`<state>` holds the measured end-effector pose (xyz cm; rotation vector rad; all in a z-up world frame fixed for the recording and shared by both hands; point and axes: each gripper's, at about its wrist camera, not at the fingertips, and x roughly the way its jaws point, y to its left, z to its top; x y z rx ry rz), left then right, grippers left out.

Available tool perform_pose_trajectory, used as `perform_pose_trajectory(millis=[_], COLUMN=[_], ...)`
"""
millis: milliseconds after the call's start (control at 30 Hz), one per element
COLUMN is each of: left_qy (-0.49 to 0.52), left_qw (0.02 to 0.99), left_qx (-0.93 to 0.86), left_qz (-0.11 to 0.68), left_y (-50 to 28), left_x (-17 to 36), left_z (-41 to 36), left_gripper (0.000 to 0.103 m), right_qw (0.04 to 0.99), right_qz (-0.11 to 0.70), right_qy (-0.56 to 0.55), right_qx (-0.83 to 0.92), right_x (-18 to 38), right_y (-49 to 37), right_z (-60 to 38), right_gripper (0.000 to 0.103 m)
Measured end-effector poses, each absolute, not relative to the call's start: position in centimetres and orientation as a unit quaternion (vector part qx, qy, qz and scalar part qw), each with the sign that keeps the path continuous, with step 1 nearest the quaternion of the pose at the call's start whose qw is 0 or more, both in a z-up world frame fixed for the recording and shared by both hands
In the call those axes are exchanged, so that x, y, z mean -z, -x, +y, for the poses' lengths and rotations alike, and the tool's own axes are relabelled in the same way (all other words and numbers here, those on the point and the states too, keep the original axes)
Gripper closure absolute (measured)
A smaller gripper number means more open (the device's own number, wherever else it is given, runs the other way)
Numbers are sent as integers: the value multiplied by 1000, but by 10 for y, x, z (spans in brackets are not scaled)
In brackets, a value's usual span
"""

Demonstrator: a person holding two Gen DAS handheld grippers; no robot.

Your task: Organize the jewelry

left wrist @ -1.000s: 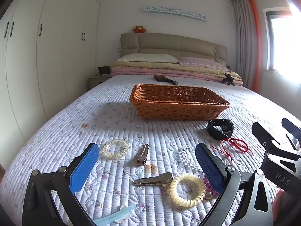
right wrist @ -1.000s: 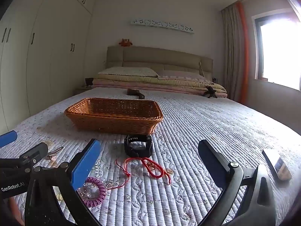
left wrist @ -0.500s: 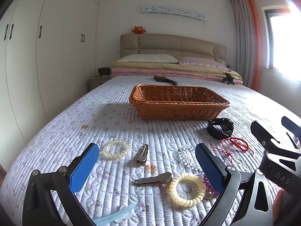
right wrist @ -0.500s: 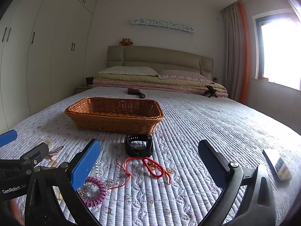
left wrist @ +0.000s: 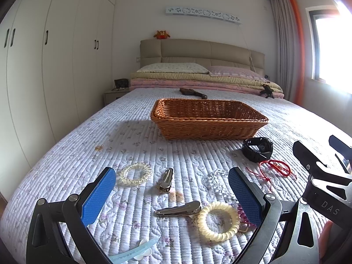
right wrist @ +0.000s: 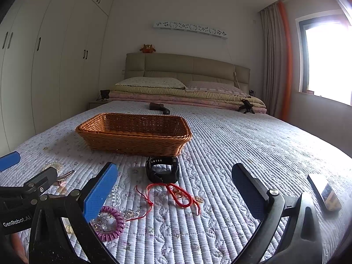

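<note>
Bed [left wrist: 66, 149] | basket [left wrist: 209, 118] mid-quilt, empty | left gripper [left wrist: 171, 189], right gripper [right wrist: 173, 189]: jaws spread, holding nothing | watch [right wrist: 162, 171], red cord [right wrist: 176, 193], hair ties [left wrist: 217, 220], clips [left wrist: 178, 209] lie near basket

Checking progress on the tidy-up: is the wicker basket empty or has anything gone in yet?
Empty, as far as shows: the wicker basket reveals only bare weave inside, though its near floor is hidden by the front wall.

White wardrobe [left wrist: 55, 66] along left wall; padded headboard [left wrist: 202, 54] with orange plush toy [left wrist: 161, 34] on top, two pillows [left wrist: 173, 67] on folded blankets [left wrist: 198, 81]. Phone [right wrist: 324, 192] lies on quilt [right wrist: 253, 140]; curtain [right wrist: 277, 59] beside bright window [right wrist: 327, 57].
</note>
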<state>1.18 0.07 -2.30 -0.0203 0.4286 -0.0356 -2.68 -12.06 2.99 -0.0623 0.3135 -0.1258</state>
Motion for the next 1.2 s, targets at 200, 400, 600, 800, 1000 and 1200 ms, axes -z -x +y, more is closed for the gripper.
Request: perform_pose_trajectory(millis=[200, 400, 600, 800, 1000, 1200], left_qy=[10, 12, 42, 81, 60, 32], left_qw=[977, 977, 964, 930, 910, 896], left_qx=[18, 17, 63, 126, 130, 137], left_qz=[213, 211, 255, 335, 388, 422], left_y=[-12, -12, -9, 2, -3, 6], left_x=[23, 22, 5, 6, 21, 42], left_z=[1, 3, 41, 117, 123, 104], left_gripper=[1, 1, 1, 1, 10, 25], right_qw=[985, 985, 983, 975, 949, 931], right_qz=[157, 157, 181, 222, 313, 360], right_qy=[30, 29, 20, 19, -22, -22], right_qx=[62, 62, 18, -2, -23, -62], right_x=[-30, -30, -27, -19, -7, -3], right_y=[27, 26, 20, 5, 12, 30], right_z=[-121, -120, -125, -132, -141, -130], right_gripper=[0, 0, 0, 0, 13, 53])
